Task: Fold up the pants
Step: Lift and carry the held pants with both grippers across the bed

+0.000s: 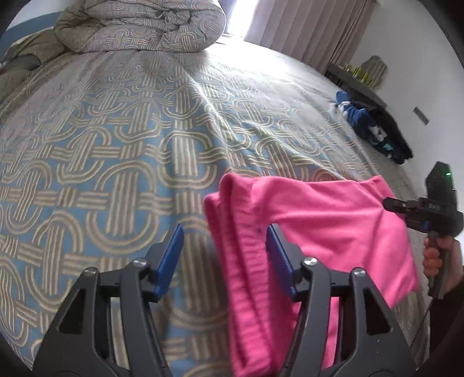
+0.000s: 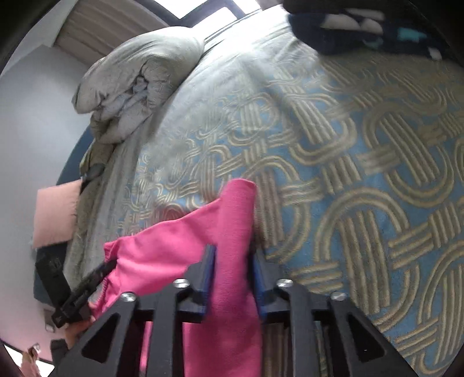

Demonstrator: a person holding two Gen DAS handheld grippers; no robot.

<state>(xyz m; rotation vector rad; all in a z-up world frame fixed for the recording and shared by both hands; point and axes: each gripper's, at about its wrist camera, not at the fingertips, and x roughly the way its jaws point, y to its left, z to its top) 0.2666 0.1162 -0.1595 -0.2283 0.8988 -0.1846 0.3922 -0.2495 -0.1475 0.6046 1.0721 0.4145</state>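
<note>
Left tongs (image 1: 224,252) wide apart, ribbed pink pants (image 1: 319,220) w/ right tongs (image 2: 233,261) pinching.

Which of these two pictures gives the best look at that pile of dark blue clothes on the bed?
The left wrist view: the dark blue clothes pile lies whole at the bed's far right edge, small but recognisable. In the right wrist view the pile is cut off at the top and blurred.
</note>
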